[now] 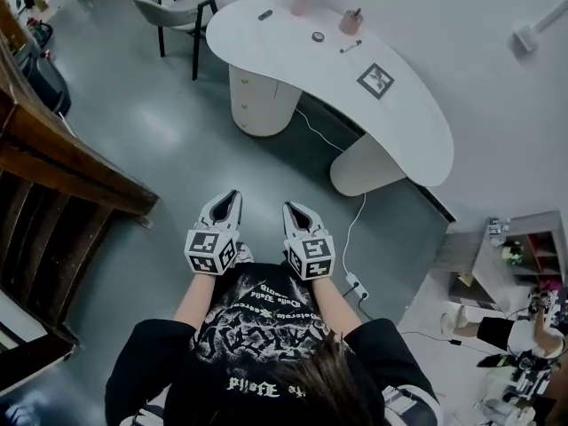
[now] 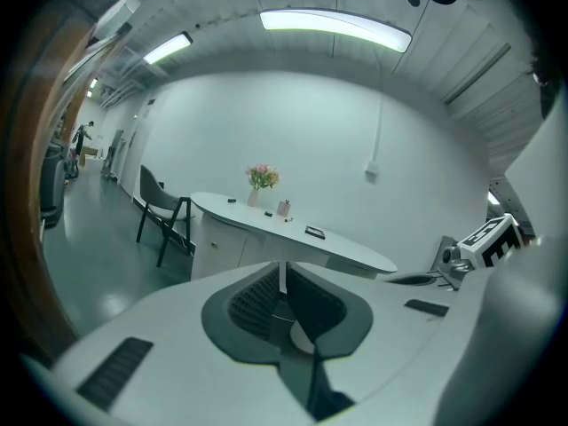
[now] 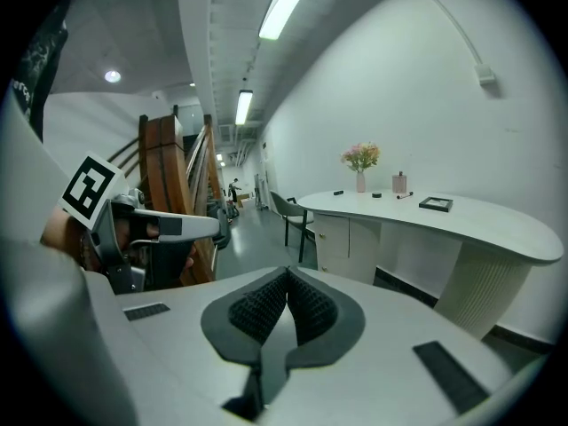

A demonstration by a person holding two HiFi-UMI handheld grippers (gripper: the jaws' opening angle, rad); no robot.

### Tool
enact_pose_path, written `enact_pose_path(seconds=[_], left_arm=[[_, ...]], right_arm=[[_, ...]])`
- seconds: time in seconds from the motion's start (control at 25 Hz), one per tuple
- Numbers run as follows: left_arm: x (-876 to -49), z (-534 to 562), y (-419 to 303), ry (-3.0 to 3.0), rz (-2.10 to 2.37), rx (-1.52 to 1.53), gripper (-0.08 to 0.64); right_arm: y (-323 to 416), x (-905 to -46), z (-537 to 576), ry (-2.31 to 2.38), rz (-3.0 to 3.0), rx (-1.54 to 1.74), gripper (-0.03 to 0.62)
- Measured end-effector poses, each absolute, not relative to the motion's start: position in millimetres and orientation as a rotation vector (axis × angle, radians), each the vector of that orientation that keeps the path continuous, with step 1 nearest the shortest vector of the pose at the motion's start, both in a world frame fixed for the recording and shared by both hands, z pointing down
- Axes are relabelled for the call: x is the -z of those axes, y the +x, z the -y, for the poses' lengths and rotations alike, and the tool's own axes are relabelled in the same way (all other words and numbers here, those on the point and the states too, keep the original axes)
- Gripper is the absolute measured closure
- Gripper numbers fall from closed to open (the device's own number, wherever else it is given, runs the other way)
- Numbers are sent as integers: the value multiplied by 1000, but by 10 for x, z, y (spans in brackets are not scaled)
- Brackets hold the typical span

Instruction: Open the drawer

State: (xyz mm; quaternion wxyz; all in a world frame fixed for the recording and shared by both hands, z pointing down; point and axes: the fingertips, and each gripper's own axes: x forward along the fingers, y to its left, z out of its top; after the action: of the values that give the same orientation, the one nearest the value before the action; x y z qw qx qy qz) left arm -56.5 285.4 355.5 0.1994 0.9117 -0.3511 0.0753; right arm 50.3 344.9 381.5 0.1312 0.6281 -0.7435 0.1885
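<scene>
While a chair (image 1: 177, 11) flanks the desk (image 1: 417, 122), a cable (image 1: 351, 229) trails across the floor (image 1: 160, 131).

Grey floor (image 1: 133, 149); curved white desk (image 1: 413, 118) against white wall (image 1: 497, 69); chair (image 1: 177, 11); wooden stairs (image 1: 53, 162); ceiling strip lights (image 2: 335, 22).

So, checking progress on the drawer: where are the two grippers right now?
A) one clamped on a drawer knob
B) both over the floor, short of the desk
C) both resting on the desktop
B: in the head view the left gripper and right gripper hang over the floor, well apart from the white desk, jaws together on nothing.
</scene>
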Motion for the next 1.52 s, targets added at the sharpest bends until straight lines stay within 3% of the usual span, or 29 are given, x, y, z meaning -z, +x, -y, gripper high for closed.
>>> enact_pose_path(seconds=[0.64, 1.52], left_arm=[[-3682, -2397, -466, 2555, 990, -265, 526], [-3705, -380, 586, 2451, 1199, -285, 526]], right_arm=[[689, -3899, -2915, 1855, 2167, -572, 566], [1735, -3790, -437, 1697, 2276, -500, 568]])
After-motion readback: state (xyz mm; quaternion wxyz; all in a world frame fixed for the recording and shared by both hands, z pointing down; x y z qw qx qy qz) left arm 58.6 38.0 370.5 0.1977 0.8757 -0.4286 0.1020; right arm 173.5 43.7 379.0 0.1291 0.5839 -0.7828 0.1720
